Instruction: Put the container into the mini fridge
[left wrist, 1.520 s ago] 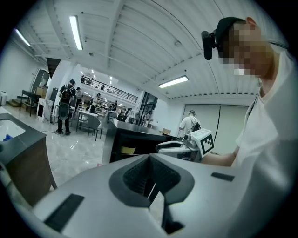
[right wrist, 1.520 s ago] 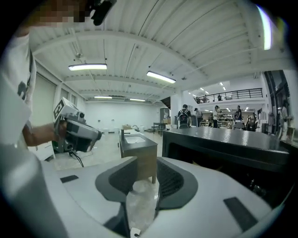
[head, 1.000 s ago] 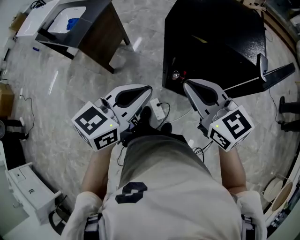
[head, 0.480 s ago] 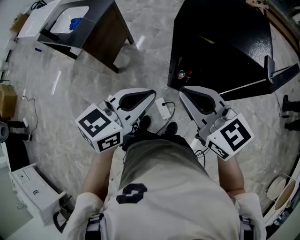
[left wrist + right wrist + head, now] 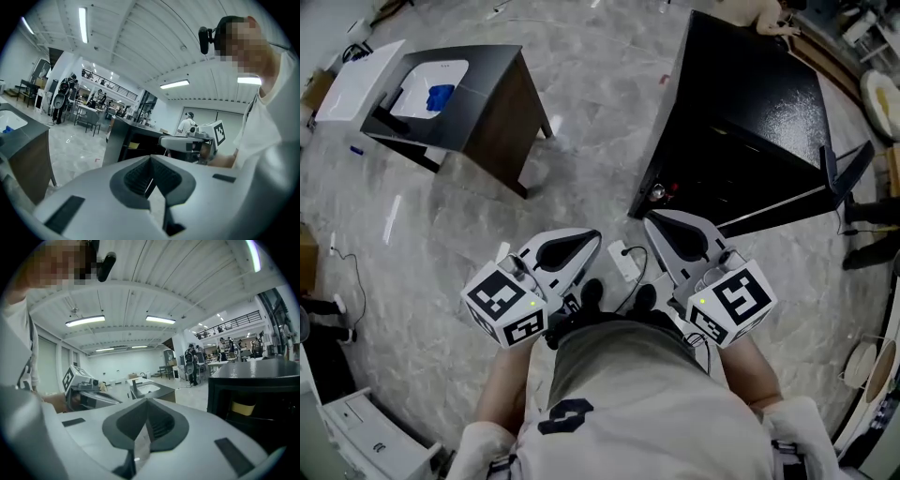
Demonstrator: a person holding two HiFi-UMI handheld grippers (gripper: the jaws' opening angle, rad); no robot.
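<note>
While the person stands on the pale marble floor [image 5: 441, 234], the left gripper [image 5: 596, 236] and right gripper [image 5: 649, 221] hang side by side at the waist. Each has its fingers pressed together on nothing.

I cannot pick out the container for sure. A small blue thing [image 5: 441, 96] lies in a white basin [image 5: 417, 89] on the dark brown bench [image 5: 502, 103] at the far left. A pale yellow thing [image 5: 243, 408] sits inside the open front of the glossy black cabinet [image 5: 759, 112] at the far right. Either could be it, and no mini fridge is plain to me either.

My guess is that a small container is light and fairly stiff, perhaps slick-walled. I would take it across its side walls, low and square, with a moderate squeeze.
</note>
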